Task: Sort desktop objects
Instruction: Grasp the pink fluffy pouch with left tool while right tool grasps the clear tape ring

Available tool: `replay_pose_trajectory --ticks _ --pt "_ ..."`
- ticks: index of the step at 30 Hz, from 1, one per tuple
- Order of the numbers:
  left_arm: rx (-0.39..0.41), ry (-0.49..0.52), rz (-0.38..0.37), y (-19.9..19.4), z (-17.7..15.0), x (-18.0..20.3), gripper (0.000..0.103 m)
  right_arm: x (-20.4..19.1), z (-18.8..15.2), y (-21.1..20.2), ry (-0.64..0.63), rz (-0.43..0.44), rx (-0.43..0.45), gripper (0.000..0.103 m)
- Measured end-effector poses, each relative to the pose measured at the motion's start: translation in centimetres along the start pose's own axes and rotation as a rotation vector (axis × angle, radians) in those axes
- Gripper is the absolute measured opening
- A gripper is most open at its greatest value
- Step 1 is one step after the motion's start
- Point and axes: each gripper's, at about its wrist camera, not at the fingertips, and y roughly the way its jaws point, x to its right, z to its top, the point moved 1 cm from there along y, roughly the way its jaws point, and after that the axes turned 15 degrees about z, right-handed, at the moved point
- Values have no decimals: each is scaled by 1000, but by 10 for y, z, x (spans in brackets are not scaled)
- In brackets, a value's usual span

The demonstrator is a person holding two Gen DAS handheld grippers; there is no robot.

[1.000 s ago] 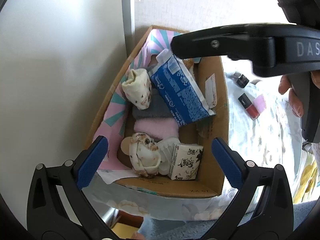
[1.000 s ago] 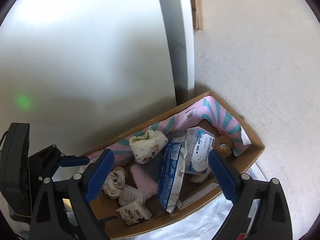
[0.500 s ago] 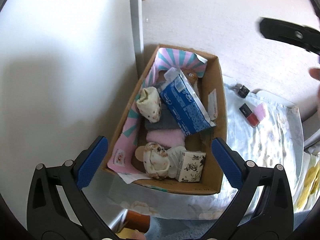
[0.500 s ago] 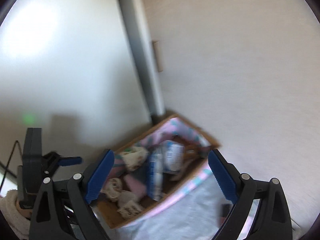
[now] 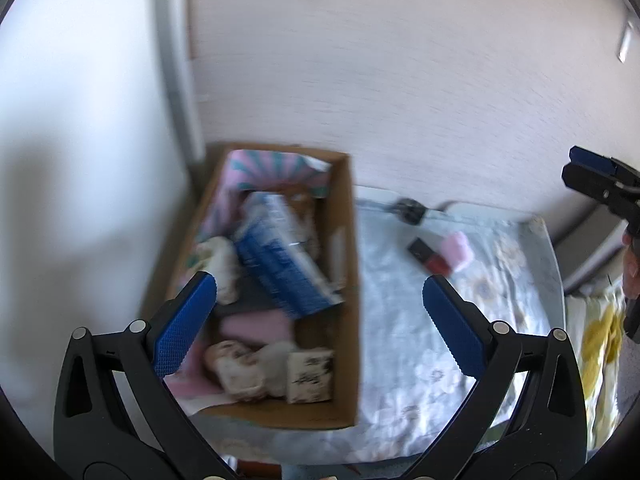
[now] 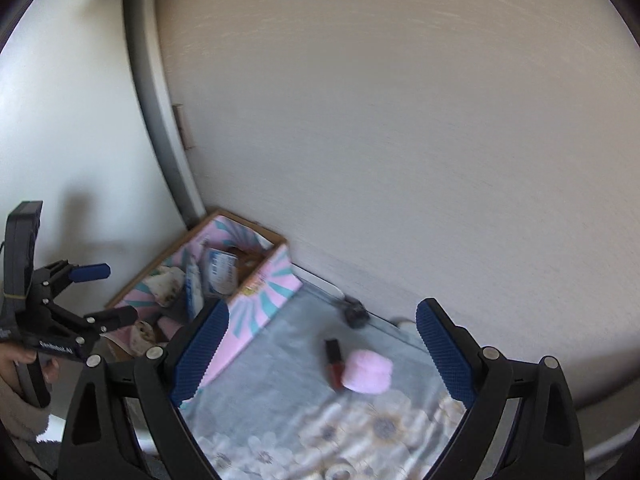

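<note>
Hardly any print could be read. A white wordmark ran along the frame of the left tongs at nine o'clock in the right wrist view, too blurred to spell. The blue pack bore smeared white print.

Both claws have drawn back and up from the cardboard box: the left claw, earlier directly over the box contents, now also takes in the floral cloth. The right claw, earlier over the box, now frames the red bottle and pink roll on that cloth, with the box off to its left
</note>
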Motion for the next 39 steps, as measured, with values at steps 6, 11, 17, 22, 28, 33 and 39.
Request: replay_pose_trajectory --ticks 6,11,17,22,28,33,39 --pt "-10 101 -82 10 6 53 103 29 -49 -16 69 -63 -34 94" --pt "-20 225 -178 22 10 106 103 47 -86 -23 130 -58 -69 94" --pt "-57 360 -213 58 16 173 101 49 -132 -4 72 -21 -185 94" --pt "-84 430 -197 115 12 224 92 50 -189 46 84 19 -242 86" --pt "-128 431 -195 166 -3 246 89 52 -230 76 122 28 -244 64" --pt "-125 470 -204 178 -8 254 64 45 -239 82 67 -3 -252 51" --pt "-116 498 -214 175 -14 259 37 38 -237 81 4 -38 -257 39"
